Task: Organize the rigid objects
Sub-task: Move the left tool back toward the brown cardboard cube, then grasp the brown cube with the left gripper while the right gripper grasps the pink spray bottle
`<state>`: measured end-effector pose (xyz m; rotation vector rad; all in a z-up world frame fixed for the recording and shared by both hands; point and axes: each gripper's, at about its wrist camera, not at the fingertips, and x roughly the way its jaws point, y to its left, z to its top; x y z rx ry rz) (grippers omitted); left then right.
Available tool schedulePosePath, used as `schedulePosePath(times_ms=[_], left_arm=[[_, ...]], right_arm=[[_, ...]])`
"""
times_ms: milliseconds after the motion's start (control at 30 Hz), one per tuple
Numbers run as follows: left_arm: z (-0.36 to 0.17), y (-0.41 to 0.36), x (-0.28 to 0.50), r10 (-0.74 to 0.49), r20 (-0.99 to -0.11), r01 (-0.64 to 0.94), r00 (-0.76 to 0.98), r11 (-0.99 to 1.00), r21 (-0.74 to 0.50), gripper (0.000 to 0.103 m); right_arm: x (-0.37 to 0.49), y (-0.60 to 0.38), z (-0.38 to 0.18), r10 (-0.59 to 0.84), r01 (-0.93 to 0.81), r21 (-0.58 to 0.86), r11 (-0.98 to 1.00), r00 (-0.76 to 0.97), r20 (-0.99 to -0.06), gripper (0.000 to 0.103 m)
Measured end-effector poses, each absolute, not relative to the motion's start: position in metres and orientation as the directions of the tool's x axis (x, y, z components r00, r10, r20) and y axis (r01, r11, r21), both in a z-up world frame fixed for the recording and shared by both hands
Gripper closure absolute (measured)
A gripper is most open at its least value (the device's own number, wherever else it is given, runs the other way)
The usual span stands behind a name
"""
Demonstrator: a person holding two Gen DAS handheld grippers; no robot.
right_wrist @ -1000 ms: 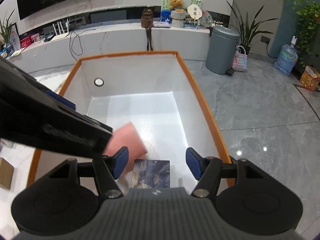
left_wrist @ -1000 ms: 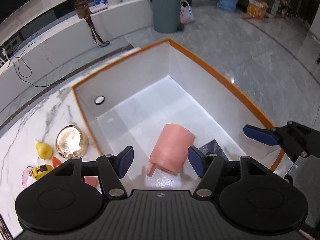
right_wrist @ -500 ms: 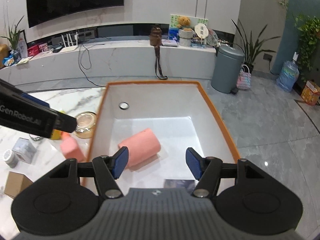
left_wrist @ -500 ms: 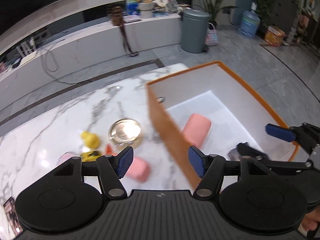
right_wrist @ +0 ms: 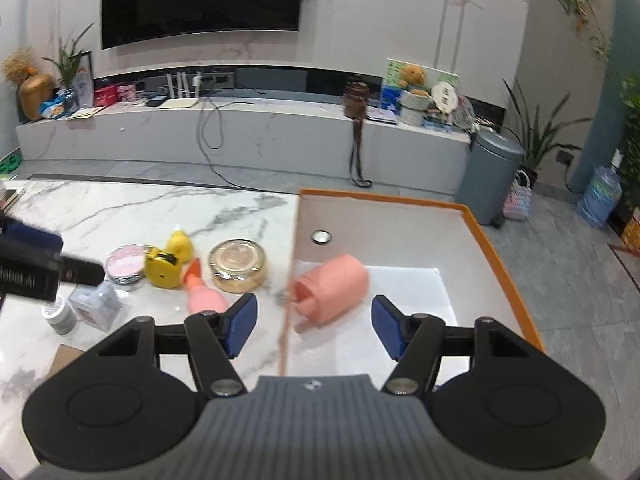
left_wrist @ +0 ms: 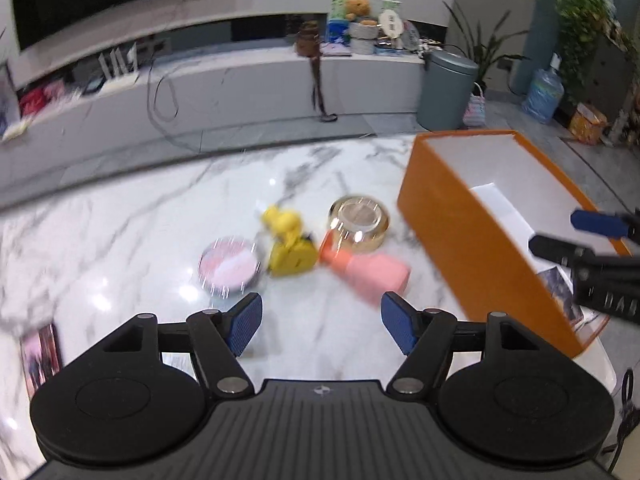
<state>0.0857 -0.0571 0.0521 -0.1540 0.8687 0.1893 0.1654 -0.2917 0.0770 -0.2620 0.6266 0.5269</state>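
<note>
My left gripper (left_wrist: 320, 326) hovers over the marble table with its jaws opening and nothing between them. Just ahead of it lie a pink bottle with an orange cap (left_wrist: 366, 268), a yellow tape measure (left_wrist: 290, 256), a pink round tin (left_wrist: 228, 266), a yellow toy (left_wrist: 280, 220) and a gold jar (left_wrist: 360, 222). The orange box (left_wrist: 472, 248) stands to the right. My right gripper (right_wrist: 313, 326) is open and empty above the box's near left wall. A pink cup (right_wrist: 334, 288) lies on its side inside the box (right_wrist: 500, 252).
A dark card (left_wrist: 560, 292) lies in the box's near corner. A small grey box (right_wrist: 96, 306), a small white jar (right_wrist: 62, 314) and a cardboard piece (right_wrist: 66, 356) sit on the table's left. A photo card (left_wrist: 40, 354) lies near the left gripper. Beyond the table are floor and a bin (right_wrist: 490, 178).
My left gripper has swung left, from over the box to above the loose objects on the table, and its jaws stand wider. My right gripper has drawn back and risen from the box.
</note>
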Motion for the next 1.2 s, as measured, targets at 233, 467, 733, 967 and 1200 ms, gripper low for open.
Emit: schedulePosePath(times_ms=[233,467,733,967,1200], left_arm=[[0.021,-0.04,0.029,0.095,-0.745,-0.31,0.661,0.938,-0.155,0.023],[-0.001,-0.053,-0.002,0.168,-0.706,-0.327,0.688,0.94,-0.095,0.02],[-0.018,-0.078,-0.007,0.205,-0.681,-0.289,0.703,0.957,-0.01,0.015],[-0.033,-0.081,0.001,0.201,-0.684,-0.266,0.701,0.964,0.01,0.012],[-0.042,-0.074,0.011,0.177,-0.702,-0.259,0.69,0.966,-0.012,0.012]], right_arm=[[0.149,-0.259,0.071,0.426,-0.612,-0.121,0.782,0.665,-0.613,0.038],[0.137,-0.228,0.057,0.451,-0.669,-0.129,0.732,0.617,-0.645,0.036],[0.131,-0.199,0.032,0.438,-0.699,-0.153,0.698,0.587,-0.681,0.035],[0.145,-0.19,0.015,0.424,-0.693,-0.138,0.708,0.573,-0.701,0.033],[0.162,-0.18,0.0,0.399,-0.678,-0.134,0.722,0.567,-0.721,0.033]])
